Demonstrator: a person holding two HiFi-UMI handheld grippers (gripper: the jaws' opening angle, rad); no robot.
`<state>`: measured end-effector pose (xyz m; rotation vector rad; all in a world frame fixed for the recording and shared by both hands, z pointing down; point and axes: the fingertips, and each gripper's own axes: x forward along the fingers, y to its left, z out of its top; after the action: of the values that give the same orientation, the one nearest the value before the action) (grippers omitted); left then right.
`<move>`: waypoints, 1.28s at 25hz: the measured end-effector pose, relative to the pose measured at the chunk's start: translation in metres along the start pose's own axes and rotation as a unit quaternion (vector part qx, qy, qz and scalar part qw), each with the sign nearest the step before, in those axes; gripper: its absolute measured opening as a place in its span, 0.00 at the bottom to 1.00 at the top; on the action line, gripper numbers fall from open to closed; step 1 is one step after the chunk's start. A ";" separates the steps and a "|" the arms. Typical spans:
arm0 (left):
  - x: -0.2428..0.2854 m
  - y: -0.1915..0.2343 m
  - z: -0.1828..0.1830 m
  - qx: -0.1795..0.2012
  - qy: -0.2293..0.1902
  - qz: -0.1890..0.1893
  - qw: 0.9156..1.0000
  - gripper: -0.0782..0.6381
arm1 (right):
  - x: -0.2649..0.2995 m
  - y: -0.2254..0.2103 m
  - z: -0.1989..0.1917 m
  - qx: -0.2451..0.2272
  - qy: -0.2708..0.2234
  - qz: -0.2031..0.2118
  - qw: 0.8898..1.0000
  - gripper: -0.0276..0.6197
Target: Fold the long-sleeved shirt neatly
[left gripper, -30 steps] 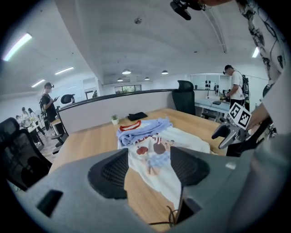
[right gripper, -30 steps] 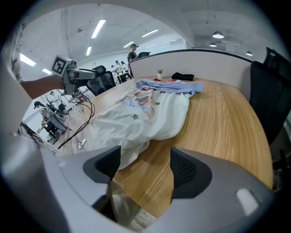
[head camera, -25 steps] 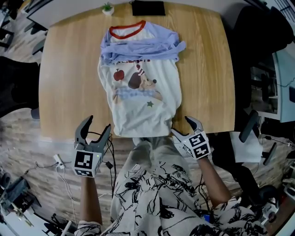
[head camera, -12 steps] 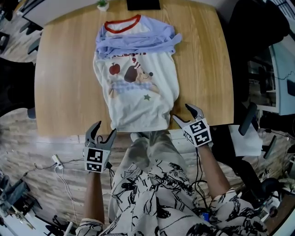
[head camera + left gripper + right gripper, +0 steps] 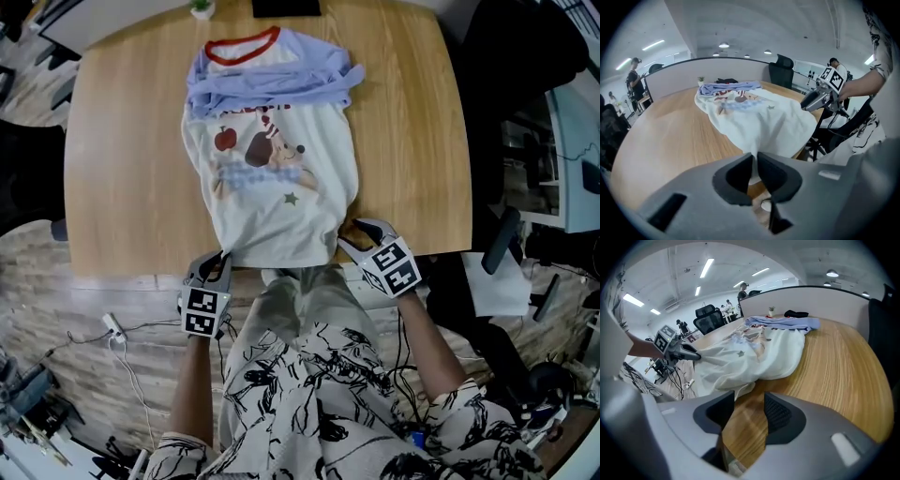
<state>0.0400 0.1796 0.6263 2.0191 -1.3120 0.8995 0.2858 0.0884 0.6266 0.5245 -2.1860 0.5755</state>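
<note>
Hem pickup at the near edge of the table (image 5: 122, 187).
Left gripper (image 5: 211, 263) was clenched on the near-left hem corner of the long-sleeved shirt (image 5: 272, 187). Right gripper (image 5: 360, 231) was closing at the near-right corner, bare wood between its jaws and cloth just beside one pad. The shirt lay print-up, lavender sleeves (image 5: 272, 89) folded across the far end. Risk: the right could close on nothing, so a one-sided lift would skew the fold.

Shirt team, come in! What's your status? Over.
Left gripper shut on shirt, near hem corner. Right gripper closing, other corner at its tips, not pinched yet. Sleeves folded across chest. Nothing in the way.
</note>
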 end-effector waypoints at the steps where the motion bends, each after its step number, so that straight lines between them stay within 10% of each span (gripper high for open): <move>1: -0.003 0.001 0.002 -0.007 -0.006 0.000 1.000 0.15 | 0.002 0.000 0.000 0.002 -0.001 0.000 1.000 0.36; 11: -0.038 0.026 0.002 -0.039 -0.024 0.062 0.997 0.15 | 0.016 0.000 0.015 0.028 -0.010 -0.007 1.000 0.37; 19: -0.035 0.027 0.000 -0.053 -0.025 0.062 0.996 0.15 | 0.021 0.021 0.017 -0.055 0.004 -0.031 0.998 0.34; 24: -0.034 0.028 -0.002 -0.044 -0.022 0.061 0.997 0.15 | 0.023 0.025 0.025 -0.082 -0.012 -0.040 0.996 0.08; 32: -0.046 0.015 -0.004 -0.062 -0.039 0.037 0.997 0.15 | -0.067 0.027 -0.002 0.027 -0.084 -0.074 0.993 0.07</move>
<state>0.0112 0.2021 0.5938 1.9392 -1.4558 0.7594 0.3123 0.1230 0.5689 0.7831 -2.2701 0.5274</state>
